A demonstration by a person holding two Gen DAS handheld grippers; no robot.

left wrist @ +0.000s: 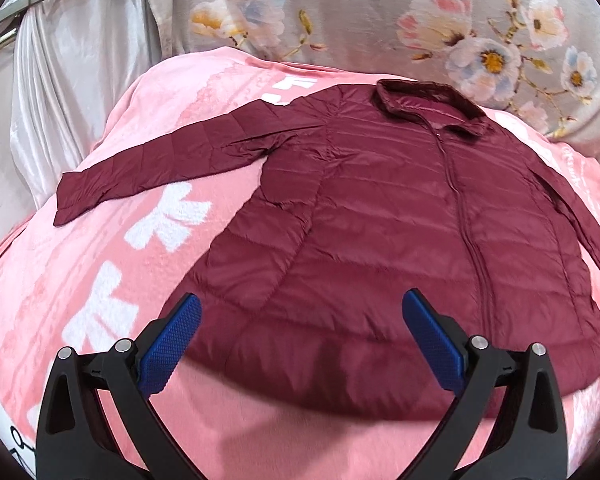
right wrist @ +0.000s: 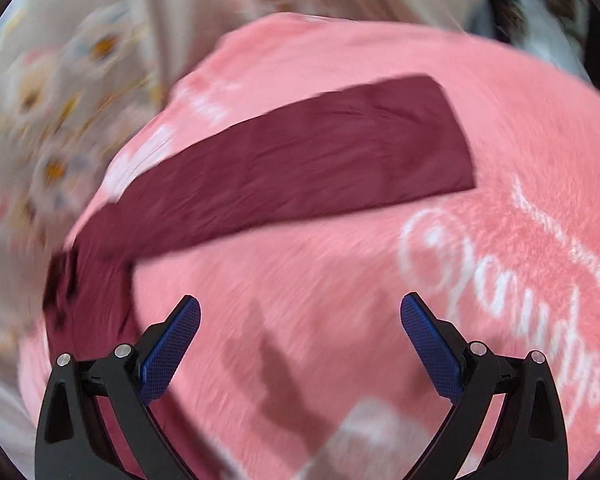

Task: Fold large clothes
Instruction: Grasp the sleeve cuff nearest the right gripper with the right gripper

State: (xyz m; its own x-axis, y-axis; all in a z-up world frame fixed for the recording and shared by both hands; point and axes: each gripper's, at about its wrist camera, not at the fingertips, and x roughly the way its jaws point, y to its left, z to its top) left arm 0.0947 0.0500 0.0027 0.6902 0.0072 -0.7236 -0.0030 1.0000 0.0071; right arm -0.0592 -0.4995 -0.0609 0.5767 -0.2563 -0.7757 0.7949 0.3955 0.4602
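Left wrist view: the maroon quilted jacket (left wrist: pixel 380 208) is lying flat, zipped, collar far, one sleeve stretching left across the pink blanket (left wrist: pixel 100 280); left gripper (left wrist: pixel 302 316) is hovering wide open, empty. Right wrist view, blurred: right gripper (right wrist: pixel 300 316) is gaping empty beside the other sleeve (right wrist: pixel 300 160).

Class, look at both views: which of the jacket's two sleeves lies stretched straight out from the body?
The sleeve on the left of the left wrist view; the other sleeve hugs the jacket's side.
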